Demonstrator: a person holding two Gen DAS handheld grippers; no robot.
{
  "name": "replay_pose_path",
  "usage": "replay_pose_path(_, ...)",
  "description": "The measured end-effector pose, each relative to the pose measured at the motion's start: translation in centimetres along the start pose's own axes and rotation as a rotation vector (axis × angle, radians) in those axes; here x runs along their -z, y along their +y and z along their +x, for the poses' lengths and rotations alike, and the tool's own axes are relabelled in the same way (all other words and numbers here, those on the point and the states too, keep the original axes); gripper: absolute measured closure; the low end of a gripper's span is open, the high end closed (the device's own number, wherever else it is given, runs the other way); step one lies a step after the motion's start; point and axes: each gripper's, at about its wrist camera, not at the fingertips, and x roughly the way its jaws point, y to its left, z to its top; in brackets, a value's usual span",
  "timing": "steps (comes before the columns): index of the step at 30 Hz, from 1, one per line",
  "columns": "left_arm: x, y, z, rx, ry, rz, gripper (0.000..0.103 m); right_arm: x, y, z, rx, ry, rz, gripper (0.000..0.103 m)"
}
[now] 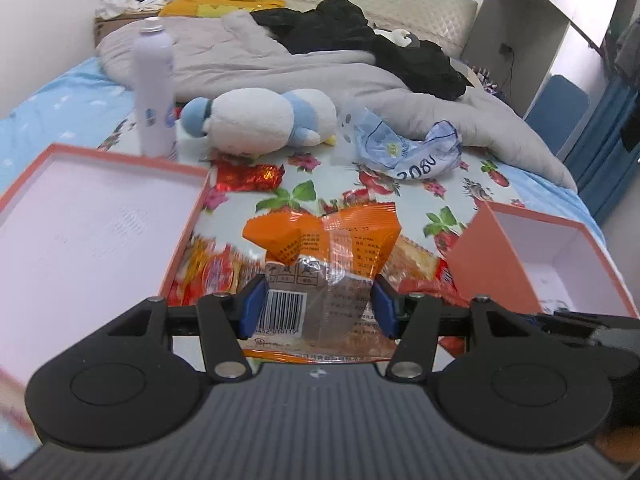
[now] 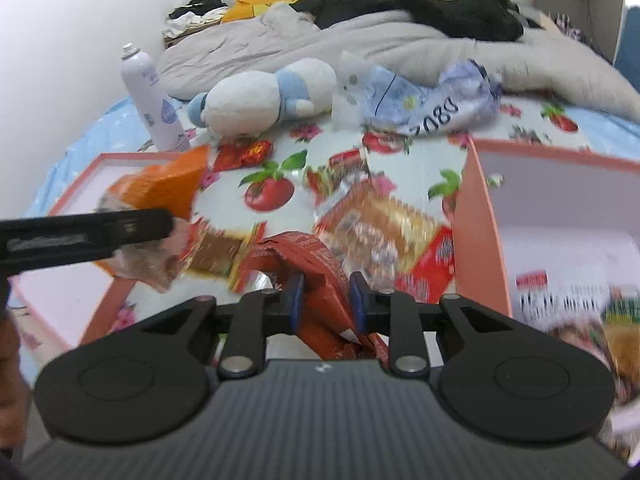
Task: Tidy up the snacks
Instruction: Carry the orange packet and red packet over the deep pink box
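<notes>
Hanging over the fruit-print bedsheet (image 1: 304,164) between two orange boxes, an orange snack packet (image 1: 320,248) sits clamped in the left gripper (image 1: 316,304); the right gripper (image 2: 325,300) pinches a red snack bag (image 2: 320,276), loose snacks (image 2: 376,228) just beyond

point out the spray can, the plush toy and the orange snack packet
spray can (image 2: 150,92), right wrist view, middle of its white body
plush toy (image 1: 256,120), left wrist view, its white belly
orange snack packet (image 1: 352,236), left wrist view, orange upper half
</notes>
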Motion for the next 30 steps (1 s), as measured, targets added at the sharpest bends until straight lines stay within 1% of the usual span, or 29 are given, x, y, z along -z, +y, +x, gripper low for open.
replay_pose_path(4,2.4,0.2,-3.1,0.015,0.034,-0.043,0.042,1.0,0.6,-3.7,0.005,-0.030,0.006,0.076)
replay_pose_path(7,3.8,0.2,-5.9,0.008,0.012,-0.066,0.042,2.0,0.9,-6.4,0.003,-0.051,0.026,0.077)
replay_pose_path(11,5.4,-0.2,-9.7,0.034,-0.007,-0.091,0.042,4.3,1.8,-10.1,-0.008,-0.066,0.052,0.077)
replay_pose_path(14,6.2,-1.1,-11.8,0.048,-0.019,-0.075,0.042,6.0,2.4,-12.6,-0.011,-0.089,0.064,0.077)
replay_pose_path(19,7.5,-2.3,-15.0,0.082,-0.038,-0.078,0.042,7.4,2.4,-15.9,-0.014,-0.127,0.071,0.077)
replay_pose_path(25,8.4,-3.8,-17.0,0.107,-0.054,-0.071,0.042,8.2,0.9,-19.1,-0.007,-0.171,0.098,0.077)
replay_pose_path(30,8.3,-5.6,-17.7,0.134,-0.072,-0.057,0.042,9.0,-0.4,-21.2,0.014,-0.204,0.118,0.077)
